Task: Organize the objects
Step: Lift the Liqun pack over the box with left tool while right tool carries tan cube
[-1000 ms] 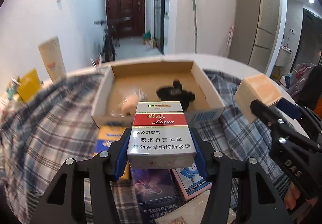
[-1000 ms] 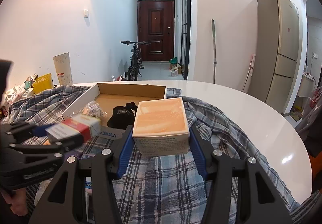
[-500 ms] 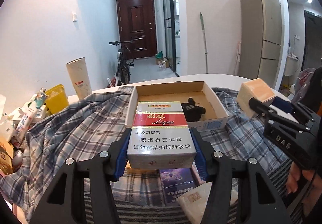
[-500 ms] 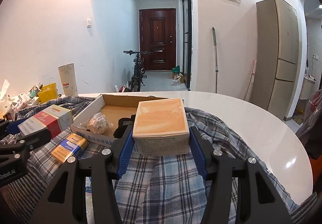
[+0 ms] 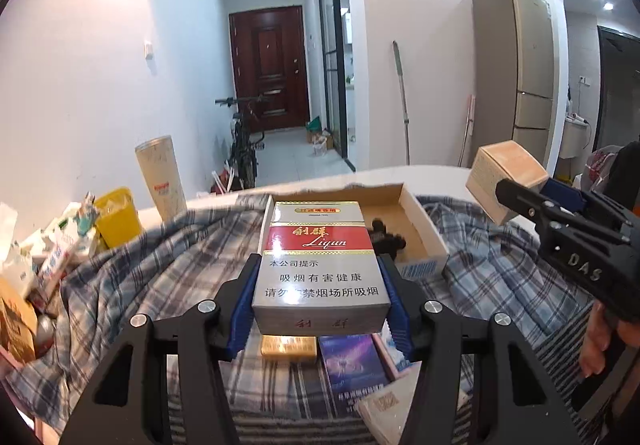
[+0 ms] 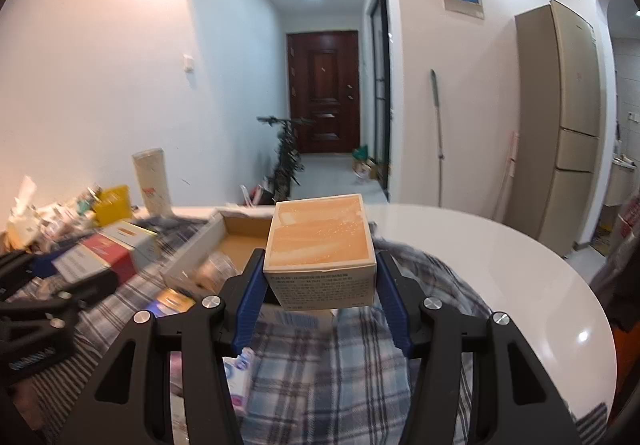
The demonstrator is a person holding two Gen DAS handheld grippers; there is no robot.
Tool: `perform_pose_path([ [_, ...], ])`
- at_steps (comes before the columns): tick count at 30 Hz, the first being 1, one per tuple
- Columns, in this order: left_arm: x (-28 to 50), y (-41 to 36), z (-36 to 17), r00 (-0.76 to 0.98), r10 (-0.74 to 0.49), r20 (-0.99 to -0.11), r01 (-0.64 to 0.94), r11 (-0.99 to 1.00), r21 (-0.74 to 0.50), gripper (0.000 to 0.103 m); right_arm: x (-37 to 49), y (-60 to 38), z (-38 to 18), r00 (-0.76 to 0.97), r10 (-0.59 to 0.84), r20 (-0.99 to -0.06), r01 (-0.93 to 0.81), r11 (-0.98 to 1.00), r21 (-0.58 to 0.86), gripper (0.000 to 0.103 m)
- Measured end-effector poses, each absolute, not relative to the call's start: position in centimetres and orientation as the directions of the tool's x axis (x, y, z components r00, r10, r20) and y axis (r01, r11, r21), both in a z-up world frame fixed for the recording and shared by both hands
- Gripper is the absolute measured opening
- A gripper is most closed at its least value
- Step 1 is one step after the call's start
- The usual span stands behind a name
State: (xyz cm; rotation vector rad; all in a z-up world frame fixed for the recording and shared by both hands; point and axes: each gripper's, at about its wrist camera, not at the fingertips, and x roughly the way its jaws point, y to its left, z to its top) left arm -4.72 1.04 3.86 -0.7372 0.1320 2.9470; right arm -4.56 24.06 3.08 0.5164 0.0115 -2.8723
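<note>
My left gripper [image 5: 320,297] is shut on a red and silver cigarette pack [image 5: 318,265], held above the plaid cloth in front of an open cardboard box [image 5: 424,223]. My right gripper [image 6: 320,293] is shut on an orange-topped square box [image 6: 320,245], held above the cloth near the same cardboard box [image 6: 200,251]. In the left wrist view the right gripper and its orange-topped box [image 5: 506,175] show at the right. In the right wrist view the left gripper's cigarette pack [image 6: 104,253] shows at the left. A black object [image 5: 388,239] lies in the cardboard box.
Several flat packs [image 5: 352,369] lie on the plaid cloth [image 5: 160,277] below the left gripper. A yellow container [image 5: 116,217], a tall cup [image 5: 160,177] and clutter stand at the left. The round white table [image 6: 500,265] curves off to the right.
Both grippers have risen and drawn back from the cardboard box with their loads still held. The box now looks smaller and farther in both views.
</note>
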Motion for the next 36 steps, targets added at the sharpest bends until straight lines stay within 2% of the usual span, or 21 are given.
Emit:
perform_pose_path([
  [9,-7.2,0.8,12.2,-0.947,0.110,-0.301,-0.122,-0.992,0.023,0.058,-6.2,23.6,11.6,-0.955,-0.243,-0.171,0.238,-0.970,0.053,0.053],
  [12,-8.7,0.7,14.0,-0.950,0.137,-0.282,-0.135,-0.990,-0.027,0.058,-7.3,23.0,13.4,-0.968,-0.223,-0.118,0.220,-0.975,0.041,0.053],
  [16,-12.1,0.9,15.4,-0.950,0.119,-0.287,-0.118,-0.993,-0.024,0.058,-9.8,22.6,14.3,-0.966,-0.240,-0.100,0.234,-0.970,0.062,0.053],
  [20,-14.9,0.6,15.6,-0.948,0.133,-0.291,-0.127,-0.991,-0.040,0.058,-13.3,22.5,14.0,-0.960,-0.242,-0.138,0.228,-0.968,0.108,0.053],
  [24,-17.7,0.5,13.7,-0.936,0.149,-0.319,-0.142,-0.989,-0.045,0.058,-16.7,22.1,11.5,-0.951,-0.231,-0.207,0.208,-0.970,0.126,0.053],
  [28,-21.0,-0.1,9.6,-0.900,0.162,-0.404,-0.146,-0.987,-0.070,0.058,-19.3,22.1,7.8,-0.927,-0.241,-0.288,0.210,-0.969,0.133,0.053],
  [33,-25.2,-0.3,5.4,-0.820,0.180,-0.544,-0.162,-0.983,-0.081,0.058,-21.7,21.1,3.5,-0.887,-0.233,-0.398,0.222,-0.972,0.074,0.053],
  [36,-26.9,-0.4,2.6,-0.750,0.179,-0.637,-0.151,-0.984,-0.100,0.058,-22.8,21.6,1.9,-0.847,-0.262,-0.464,0.228,-0.965,0.128,0.053],
])
